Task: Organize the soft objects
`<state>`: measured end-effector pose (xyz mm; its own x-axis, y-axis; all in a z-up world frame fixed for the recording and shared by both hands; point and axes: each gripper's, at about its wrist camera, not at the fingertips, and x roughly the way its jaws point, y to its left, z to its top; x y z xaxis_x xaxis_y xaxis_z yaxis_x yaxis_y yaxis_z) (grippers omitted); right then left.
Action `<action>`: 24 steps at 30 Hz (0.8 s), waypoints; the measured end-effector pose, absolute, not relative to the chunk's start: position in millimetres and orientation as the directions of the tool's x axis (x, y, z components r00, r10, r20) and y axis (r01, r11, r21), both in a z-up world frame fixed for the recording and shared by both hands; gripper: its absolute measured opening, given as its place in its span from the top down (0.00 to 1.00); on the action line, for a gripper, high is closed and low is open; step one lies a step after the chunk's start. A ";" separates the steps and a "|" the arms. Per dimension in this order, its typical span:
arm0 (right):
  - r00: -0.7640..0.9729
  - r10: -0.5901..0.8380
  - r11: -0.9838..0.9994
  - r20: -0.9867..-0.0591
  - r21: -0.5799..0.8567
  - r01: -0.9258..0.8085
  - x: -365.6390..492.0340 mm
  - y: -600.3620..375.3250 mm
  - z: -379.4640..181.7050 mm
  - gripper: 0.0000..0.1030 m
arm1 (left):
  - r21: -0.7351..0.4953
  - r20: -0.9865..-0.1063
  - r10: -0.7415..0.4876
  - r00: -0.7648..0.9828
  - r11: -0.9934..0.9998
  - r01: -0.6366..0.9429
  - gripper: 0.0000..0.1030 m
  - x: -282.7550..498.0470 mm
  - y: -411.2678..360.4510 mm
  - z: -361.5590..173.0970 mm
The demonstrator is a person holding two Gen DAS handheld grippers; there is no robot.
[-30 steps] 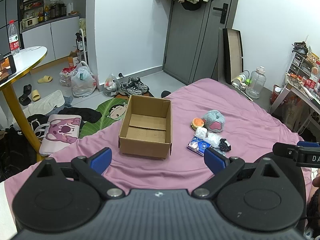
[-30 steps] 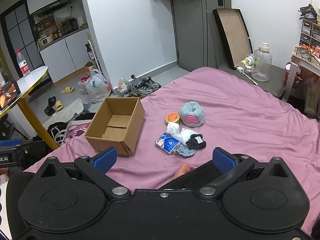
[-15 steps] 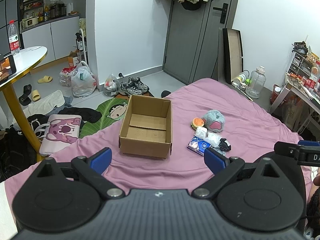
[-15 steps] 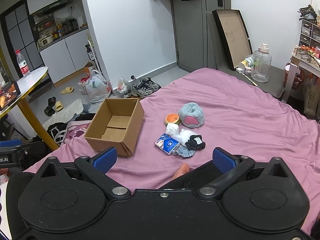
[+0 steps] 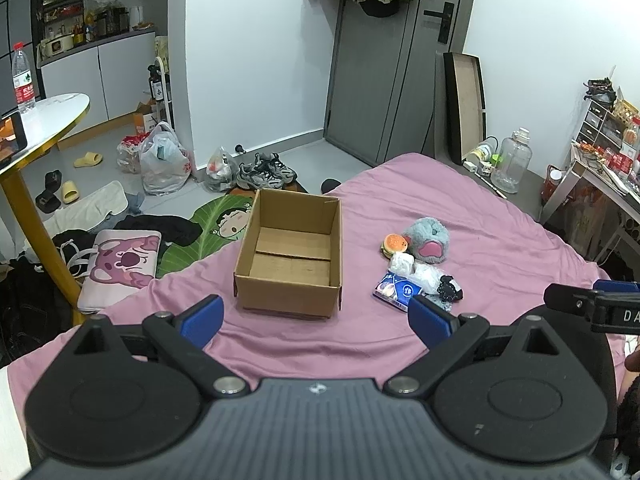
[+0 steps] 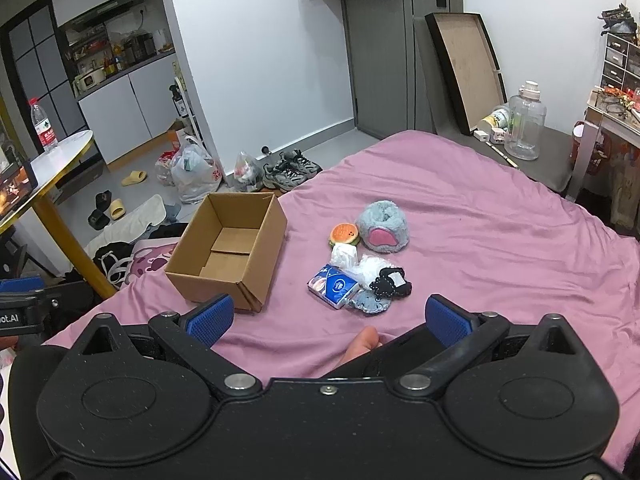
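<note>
Left wrist view: left gripper (image 5: 315, 316) held low over the near edge of the pink bedspread (image 5: 500, 240), roughly level, pointing toward the far wall; blue-padded fingers spread wide, nothing between them. Cardboard box (image 5: 291, 254) sits straight ahead between the finger lines, open top, interior bare. The right gripper's body shows at the right edge of this view, beside and apart from the left.

Right wrist view: right gripper (image 6: 328, 318) also low and level over the bedspread (image 6: 500, 232), jaws wide apart, holding nothing. It sits right of the box (image 6: 232, 248), which lies ahead-left with one corner toward the camera. A toe (image 6: 362, 344) of the person rests on the bedspread just ahead of the gripper body.

Soft objects lie in one cluster on the bedspread, right of the box and apart from it, ahead of the right gripper:
- grey plush slipper (image 6: 382, 228) with pink sole, farthest
- burger toy (image 6: 344, 234), touching the slipper's left
- white crumpled item (image 6: 344, 255), just nearer
- blue tissue pack (image 6: 334, 286), near-left
- clear plastic bag (image 6: 370, 266)
- black fabric piece (image 6: 392, 282)
- grey knitted round (image 6: 370, 302), nearest

Neither gripper touches any item.
</note>
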<state>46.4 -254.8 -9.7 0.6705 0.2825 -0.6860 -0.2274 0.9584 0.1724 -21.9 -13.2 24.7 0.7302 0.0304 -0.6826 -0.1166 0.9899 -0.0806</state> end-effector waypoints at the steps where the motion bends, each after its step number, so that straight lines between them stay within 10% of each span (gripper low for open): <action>1: 0.670 0.283 0.958 -0.686 0.175 -0.226 47.6 -255.3 -10.7 0.00 | -0.080 -0.685 0.030 0.728 0.990 -0.117 0.05 -20.3 -14.5 22.8; 24: 0.608 0.346 0.937 -0.715 0.230 -0.263 97.7 -254.1 -51.0 0.00 | -0.102 -0.712 0.054 0.700 0.979 -0.179 0.05 39.8 -11.0 -16.2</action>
<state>97.7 -254.1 -51.0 0.6080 0.3460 -0.7145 -0.2634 0.9370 0.2296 39.8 -11.0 -16.2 0.7002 0.0541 -0.7119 -0.1789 0.9786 -0.1016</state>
